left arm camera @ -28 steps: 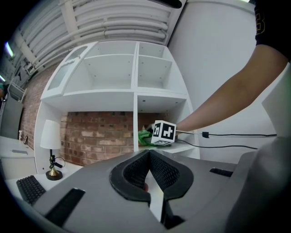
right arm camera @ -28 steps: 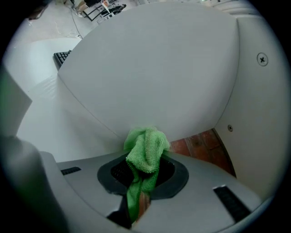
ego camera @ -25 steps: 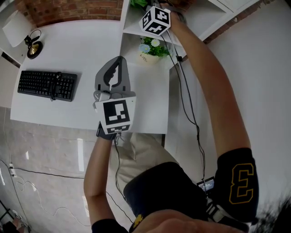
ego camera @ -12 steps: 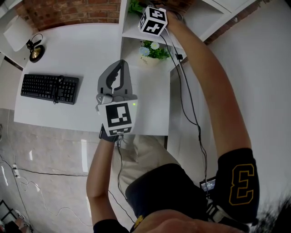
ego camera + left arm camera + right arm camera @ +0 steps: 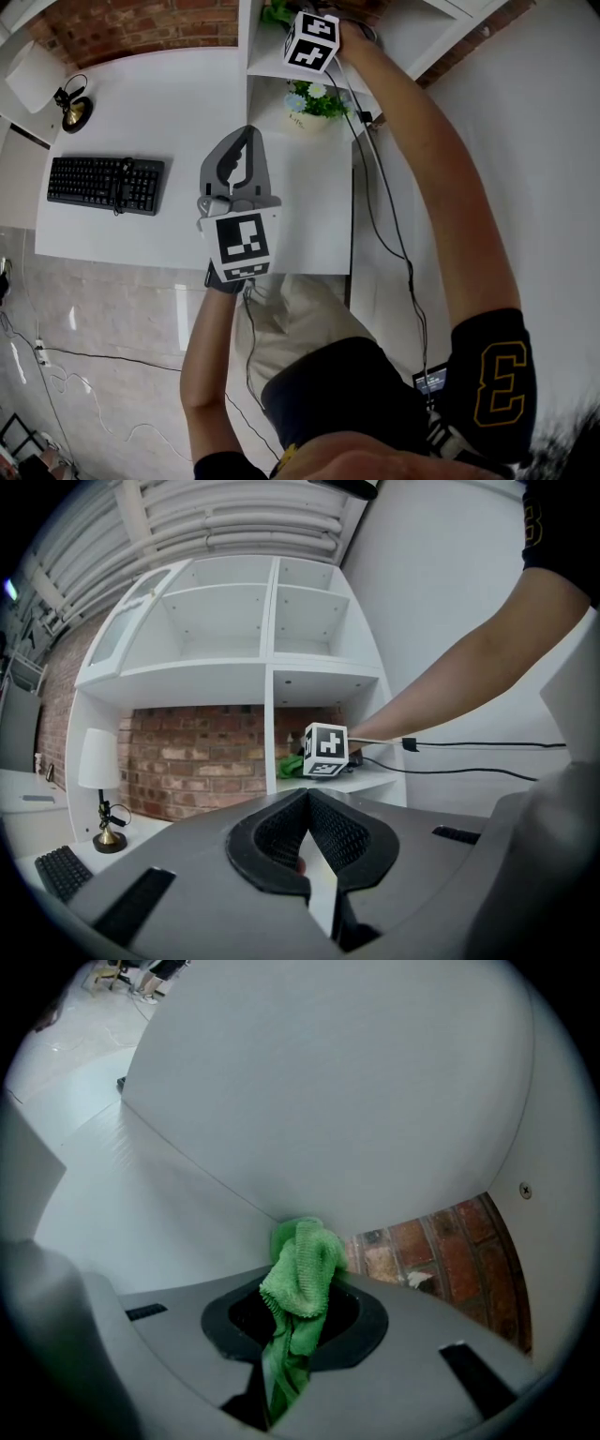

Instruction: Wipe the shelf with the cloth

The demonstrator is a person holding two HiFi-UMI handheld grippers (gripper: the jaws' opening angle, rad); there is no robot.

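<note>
My right gripper point(image 5: 296, 1309) is shut on a green cloth point(image 5: 302, 1274) whose bunched end presses into the back corner of a white shelf point(image 5: 141, 1204) compartment. In the head view its marker cube point(image 5: 311, 41) sits over the shelf board point(image 5: 267, 61), and a bit of green cloth point(image 5: 276, 11) shows beyond it. The left gripper point(image 5: 246, 139) hangs over the white desk point(image 5: 169, 103), jaws shut on nothing. In the left gripper view those jaws point(image 5: 307, 795) point at the shelf unit point(image 5: 361, 782), where the cube point(image 5: 325, 750) and cloth point(image 5: 291, 765) show.
A potted plant point(image 5: 312, 101) with pale flowers stands on the shelf level below the right hand. A black keyboard point(image 5: 105, 183) and a lamp point(image 5: 70, 111) are on the desk at left. A brick wall point(image 5: 450, 1251) backs the shelf. Cables point(image 5: 389, 216) trail along the right arm.
The right gripper's cube has crept a little up and left, deeper into the shelf compartment. The left gripper stays about where it was.
</note>
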